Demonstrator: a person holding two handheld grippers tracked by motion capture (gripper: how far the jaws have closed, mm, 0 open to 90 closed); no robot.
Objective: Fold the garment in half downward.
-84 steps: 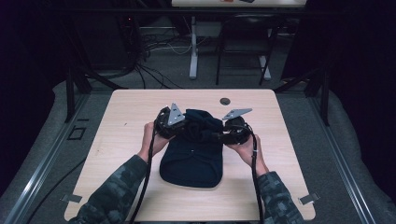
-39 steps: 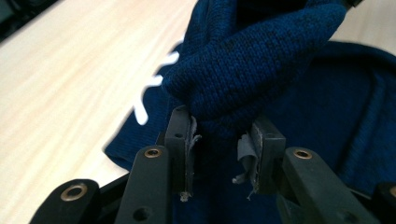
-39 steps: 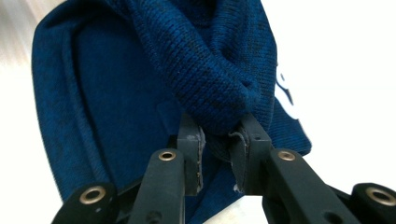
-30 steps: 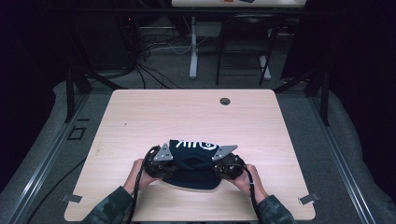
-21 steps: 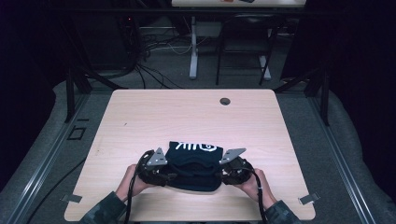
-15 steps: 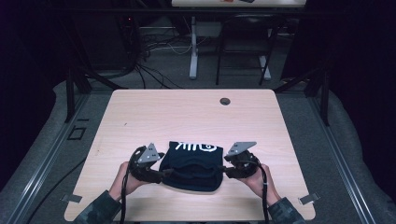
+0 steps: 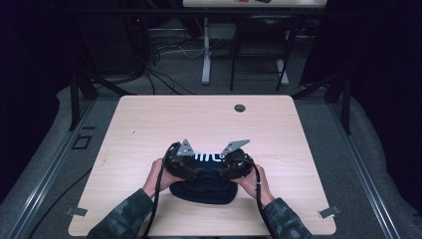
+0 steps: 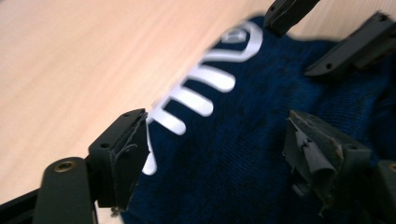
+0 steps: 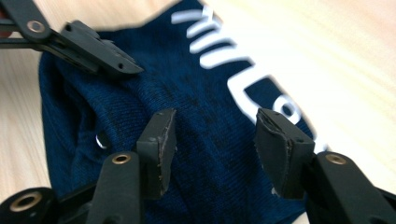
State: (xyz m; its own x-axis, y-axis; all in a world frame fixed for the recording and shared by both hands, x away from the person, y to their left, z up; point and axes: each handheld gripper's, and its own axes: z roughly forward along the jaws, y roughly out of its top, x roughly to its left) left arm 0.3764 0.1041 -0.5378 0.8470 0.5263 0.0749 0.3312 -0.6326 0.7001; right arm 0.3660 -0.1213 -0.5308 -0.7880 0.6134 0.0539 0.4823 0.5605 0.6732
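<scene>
Near the wooden table's (image 7: 149, 129) front edge, folded navy knit garment (image 8: 243, 154) with white lettering, both grippers' (image 8: 215, 154) (image 9: 212, 144) padded fingers just parted above it

White lettering (image 8: 196, 88) on the navy garment (image 7: 201, 189) was blurred and unreadable; both tools hid the garment's top in high view.

High view: tabletop (image 7: 149, 129) evenly lit from above, surroundings near black, soft shadow beneath dark garment (image 7: 204, 189) lower centre. Gripper views bright; white lettering (image 8: 196, 88) motion-smeared toward upper right, wood grain blurred, near pads (image 9: 161, 144) sharper.
</scene>
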